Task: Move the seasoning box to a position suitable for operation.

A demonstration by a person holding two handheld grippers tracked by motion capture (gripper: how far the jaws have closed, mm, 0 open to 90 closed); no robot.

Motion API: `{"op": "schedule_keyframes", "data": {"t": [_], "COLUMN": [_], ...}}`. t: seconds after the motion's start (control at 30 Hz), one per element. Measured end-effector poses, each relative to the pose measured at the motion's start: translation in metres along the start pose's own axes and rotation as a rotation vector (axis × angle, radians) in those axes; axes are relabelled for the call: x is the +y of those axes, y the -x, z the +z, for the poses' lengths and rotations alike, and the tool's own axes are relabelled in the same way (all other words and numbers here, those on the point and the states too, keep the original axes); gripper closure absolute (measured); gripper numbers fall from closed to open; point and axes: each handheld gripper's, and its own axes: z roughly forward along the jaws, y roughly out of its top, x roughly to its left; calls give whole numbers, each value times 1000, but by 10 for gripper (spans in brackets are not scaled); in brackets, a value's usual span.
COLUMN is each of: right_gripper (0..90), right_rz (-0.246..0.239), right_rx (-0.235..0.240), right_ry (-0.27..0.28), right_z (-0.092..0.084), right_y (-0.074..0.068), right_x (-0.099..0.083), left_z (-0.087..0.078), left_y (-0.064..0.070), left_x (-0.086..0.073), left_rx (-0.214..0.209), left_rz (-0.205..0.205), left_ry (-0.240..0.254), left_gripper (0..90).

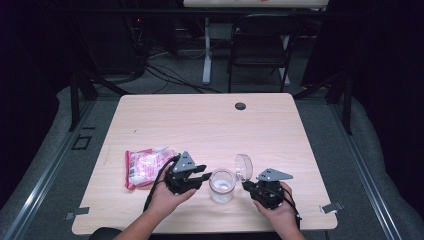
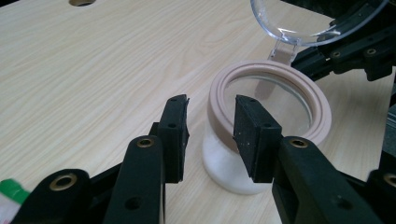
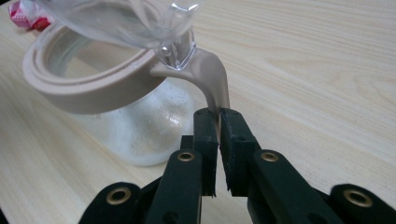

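At table front: right gripper clamped on jar hinge tab; left gripper apart round rim; no legible writing.

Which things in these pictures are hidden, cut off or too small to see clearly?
- Print on the pink packet: too small in the high view; cut by the top-left edge in the right gripper view.
- Clear lid: cut by the top edge in both gripper views.
- Jar contents: behind frosted glass; only a white layer shows at the bottom.
- Tan tab: its lower end is hidden between the right gripper pads.
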Motion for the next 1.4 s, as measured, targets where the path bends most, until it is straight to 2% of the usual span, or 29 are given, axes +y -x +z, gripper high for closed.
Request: {"op": "schedule_keyframes", "data": {"t": [0.13,0.27,0.47,0.5,0.53,0.57,0.7,0.8,0.87,0.93,1.07,1.27,1.4], "right_gripper": [864,862,858,858,856,855,856,855,855,854,829,780,760], "right_rz": [20,57,75,77,84,90,117,128,125,122,124,124,109], "right_rx": [2,22,30,28,34,40,65,84,79,77,75,48,38], "right_ry": [9,15,13,14,13,7,24,19,22,19,25,43,54], "right_z": [5,12,24,26,30,32,39,42,45,46,46,36,31], "right_y": [7,17,26,27,29,31,35,39,39,39,39,39,39], "right_x": [5,11,22,24,27,29,33,35,37,38,39,38,37], "left_z": [-9,-21,-42,-46,-56,-56,-76,-86,-90,-93,-94,-78,-66], "left_y": [-3,-7,-16,-19,-24,-24,-39,-49,-55,-59,-67,-69,-67], "left_x": [-5,-11,-22,-23,-27,-27,-36,-44,-49,-53,-58,-63,-63], "left_rx": [32,70,139,154,180,180,213,238,261,283,300,300,266], "left_rz": [-15,-37,-78,-88,-114,-114,-181,-202,-213,-228,-244,-202,-184], "left_ry": [8,20,33,37,51,51,89,101,104,98,97,61,42], "left_gripper": [652,652,642,639,633,629,608,598,595,596,596,588,568]}}
